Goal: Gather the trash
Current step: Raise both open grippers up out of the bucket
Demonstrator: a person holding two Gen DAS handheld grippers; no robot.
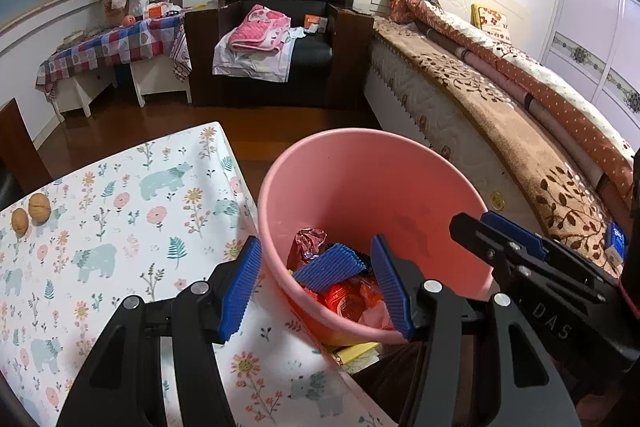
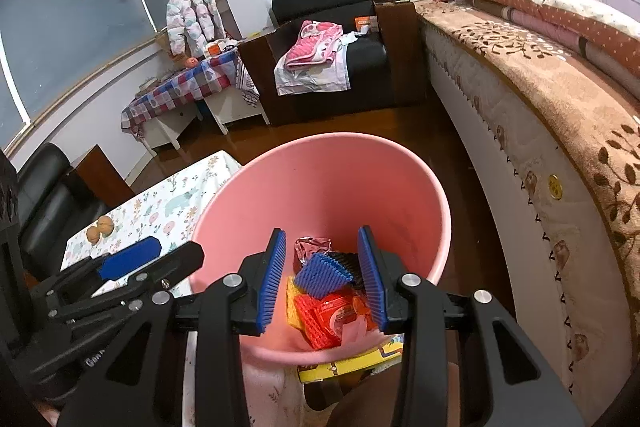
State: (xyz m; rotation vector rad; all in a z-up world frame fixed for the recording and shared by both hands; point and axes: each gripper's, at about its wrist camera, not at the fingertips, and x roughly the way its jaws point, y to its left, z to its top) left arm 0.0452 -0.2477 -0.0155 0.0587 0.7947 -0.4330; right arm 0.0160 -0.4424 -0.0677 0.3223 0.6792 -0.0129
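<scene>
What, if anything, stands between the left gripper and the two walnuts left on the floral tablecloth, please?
Nothing visible does. The left gripper is open and empty beside the pink bin, and only bare floral tablecloth lies between it and the walnuts.

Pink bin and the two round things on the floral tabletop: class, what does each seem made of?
Pink bin: likely moulded plastic, with smooth, evenly coloured, faintly shiny walls. Two round things: probably walnuts in woody shells, tan, matt and wrinkled, though small in view.
</scene>
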